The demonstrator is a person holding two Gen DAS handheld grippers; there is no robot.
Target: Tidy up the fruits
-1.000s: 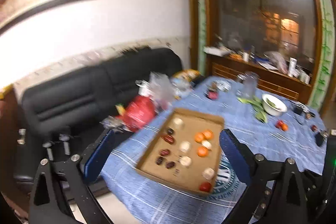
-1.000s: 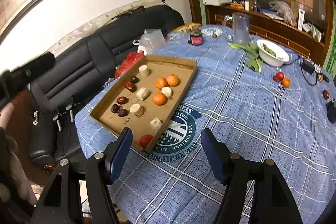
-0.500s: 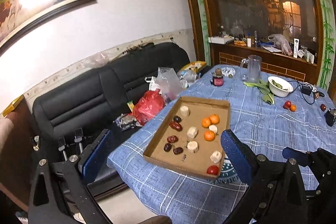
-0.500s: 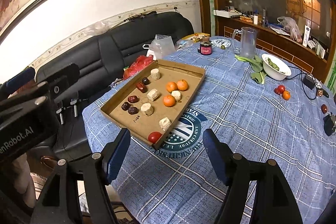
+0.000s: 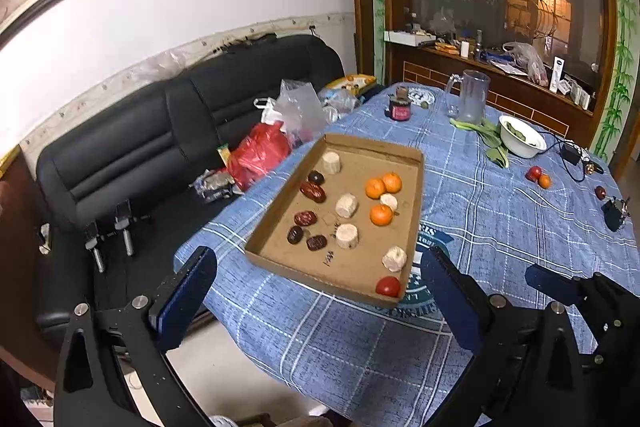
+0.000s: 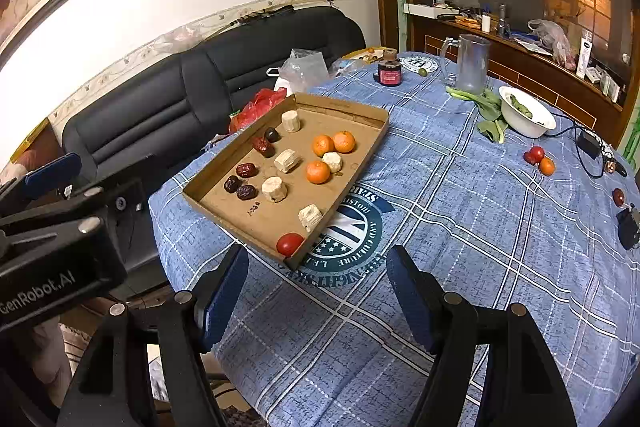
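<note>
A shallow cardboard tray [image 5: 416, 163] [image 6: 376, 119] lies on the blue checked tablecloth. It holds three oranges [image 5: 381, 215] [image 6: 318, 172], several dark red dates [image 5: 312, 191] [image 6: 245, 170], several pale cut chunks [image 5: 346, 235] [image 6: 274, 189] and a red tomato [image 5: 388, 286] [image 6: 290, 244] at its near corner. My left gripper [image 5: 316, 303] is open and empty, in front of the tray's near edge. My right gripper [image 6: 316, 291] is open and empty, just below the tray's near corner. The left gripper's body also shows in the right wrist view [image 6: 60, 255].
Loose small fruits [image 6: 538, 158] lie at the far right of the table, by a white bowl [image 6: 527, 111] of greens. A glass jug [image 6: 470, 63] and a red jar [image 6: 389, 73] stand at the back. A black sofa [image 5: 160, 131] with bags is left of the table.
Both grippers have risen and pulled back a little, so the tray sits higher and farther in both views. The jaws stay open. Nothing in the tray has moved.
</note>
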